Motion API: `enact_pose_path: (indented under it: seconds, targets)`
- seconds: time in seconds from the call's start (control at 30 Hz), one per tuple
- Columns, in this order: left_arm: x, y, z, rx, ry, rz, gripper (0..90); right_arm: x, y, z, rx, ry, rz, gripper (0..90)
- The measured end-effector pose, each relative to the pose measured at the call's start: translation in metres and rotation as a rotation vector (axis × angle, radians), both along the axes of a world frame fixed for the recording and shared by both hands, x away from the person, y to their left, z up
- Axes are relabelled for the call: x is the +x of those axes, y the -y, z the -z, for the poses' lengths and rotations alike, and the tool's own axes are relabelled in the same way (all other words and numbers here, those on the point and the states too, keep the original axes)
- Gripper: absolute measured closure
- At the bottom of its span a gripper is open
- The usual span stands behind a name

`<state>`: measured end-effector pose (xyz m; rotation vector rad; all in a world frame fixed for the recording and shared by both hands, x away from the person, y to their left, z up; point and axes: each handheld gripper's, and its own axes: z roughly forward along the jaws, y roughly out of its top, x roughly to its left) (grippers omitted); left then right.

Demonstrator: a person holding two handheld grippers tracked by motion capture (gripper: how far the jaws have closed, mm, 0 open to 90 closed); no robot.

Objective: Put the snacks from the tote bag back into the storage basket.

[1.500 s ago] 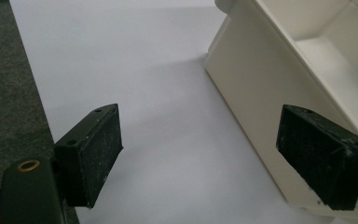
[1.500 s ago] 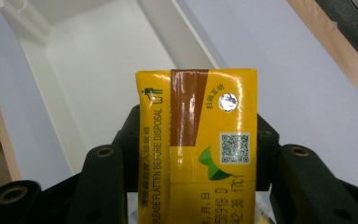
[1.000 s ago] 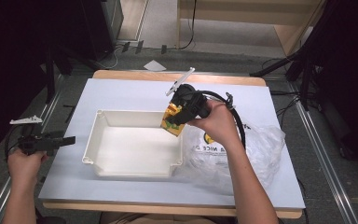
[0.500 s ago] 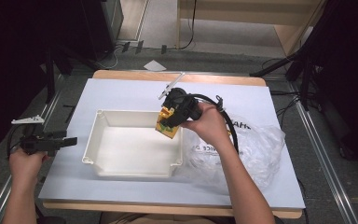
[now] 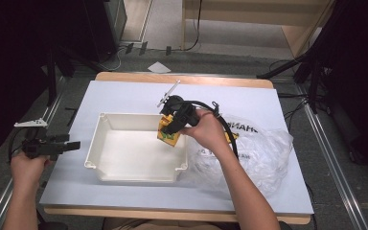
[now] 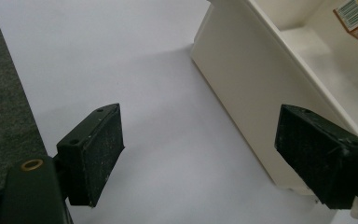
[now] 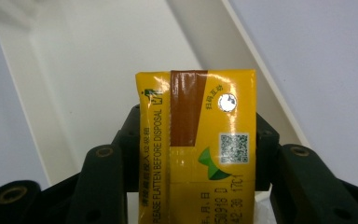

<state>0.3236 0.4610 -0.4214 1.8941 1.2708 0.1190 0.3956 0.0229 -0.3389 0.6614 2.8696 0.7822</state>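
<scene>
High view has the yellow drink carton (image 5: 168,132) clamped in the right gripper (image 5: 172,125), dipping over the far right corner of the white plastic tub (image 5: 106,165). Placing step, I'd say: next, lower and let go. It's sunk lower than a second ago. Left gripper (image 5: 69,145) idles wide open.

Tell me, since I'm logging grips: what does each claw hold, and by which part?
The right claw clamps the yellow drink carton by its two narrow sides, near the top. The left claw is open, holding nothing.
</scene>
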Motion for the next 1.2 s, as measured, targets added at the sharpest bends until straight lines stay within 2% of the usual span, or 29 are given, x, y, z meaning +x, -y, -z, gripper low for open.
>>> enact_pose_path:
  seconds: [0.23, 0.3, 0.53, 0.87, 1.2]
  targets:
    - [0.0, 0.001, -0.001, 0.002, 0.0, 0.007, 16.2, 0.005, -0.005, 0.014, -0.028, -0.012, -0.002, 54.3]
    - [0.0, 0.0, -0.001, 0.001, 0.0, 0.006, 16.2, 0.007, -0.006, 0.018, -0.028, -0.004, 0.0, 54.3]
    - [0.0, 0.001, 0.0, 0.005, -0.003, 0.007, 16.2, 0.012, -0.007, 0.029, -0.05, -0.014, 0.026, 54.2]
    - [0.0, 0.002, 0.0, 0.006, -0.002, 0.006, 16.2, 0.017, -0.009, 0.037, -0.072, 0.013, 0.04, 54.1]
    - [0.0, 0.002, 0.0, 0.009, -0.003, 0.007, 16.2, 0.021, -0.009, 0.043, -0.045, 0.015, 0.054, 53.6]
